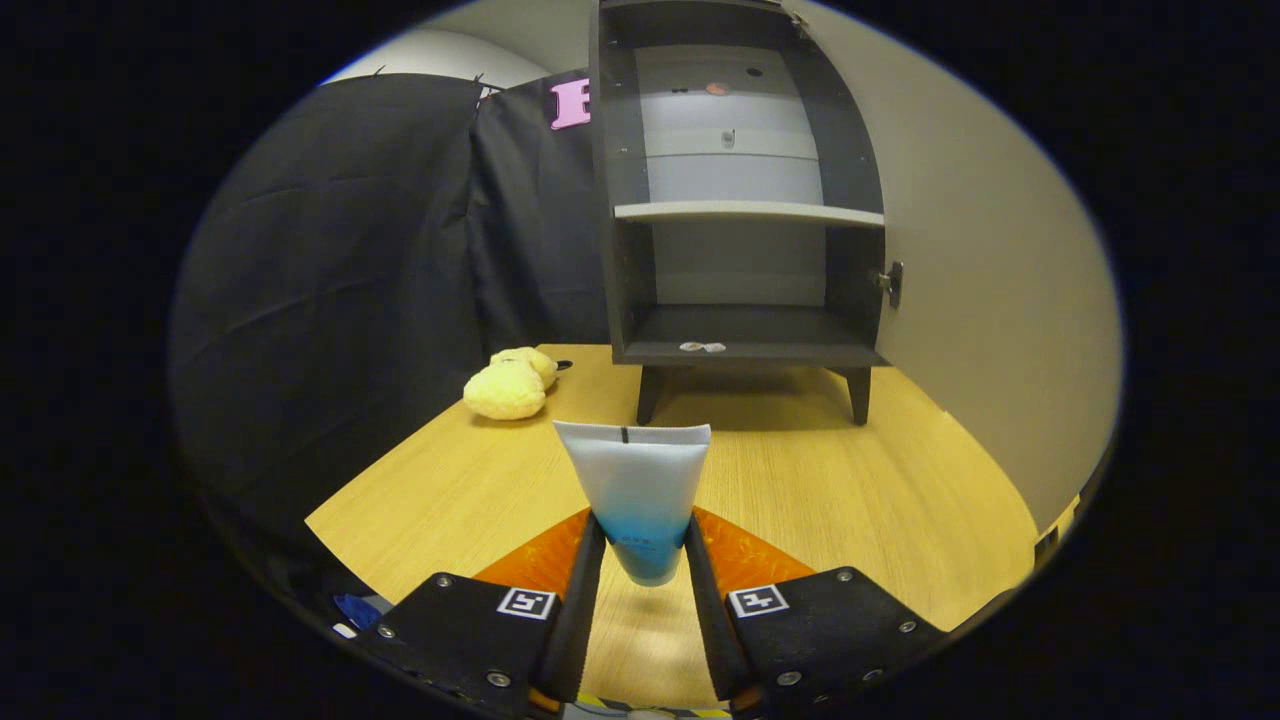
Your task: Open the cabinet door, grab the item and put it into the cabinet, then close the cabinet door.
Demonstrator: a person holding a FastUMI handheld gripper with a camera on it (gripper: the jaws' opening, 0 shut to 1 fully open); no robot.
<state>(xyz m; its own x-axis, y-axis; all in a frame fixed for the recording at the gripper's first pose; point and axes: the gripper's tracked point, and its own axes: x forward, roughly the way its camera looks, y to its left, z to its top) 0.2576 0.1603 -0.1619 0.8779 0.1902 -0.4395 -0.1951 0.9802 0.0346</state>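
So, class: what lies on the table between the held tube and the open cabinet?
Nothing: in the gripper view the fingers grip the tube, and bare wooden table runs ahead to the cabinet. The yellow plush toy sits aside.

The place is a staged recording booth, not a lived-in home. Black cloth (340, 250) hangs as a wall behind a light wooden desk (820, 480), and a plain pale wall (980, 300) closes the other side. A small dark cabinet (745, 340) on short legs stands on the desk, door open, beside a yellow plush toy (508, 385), like props set out for a household exercise.
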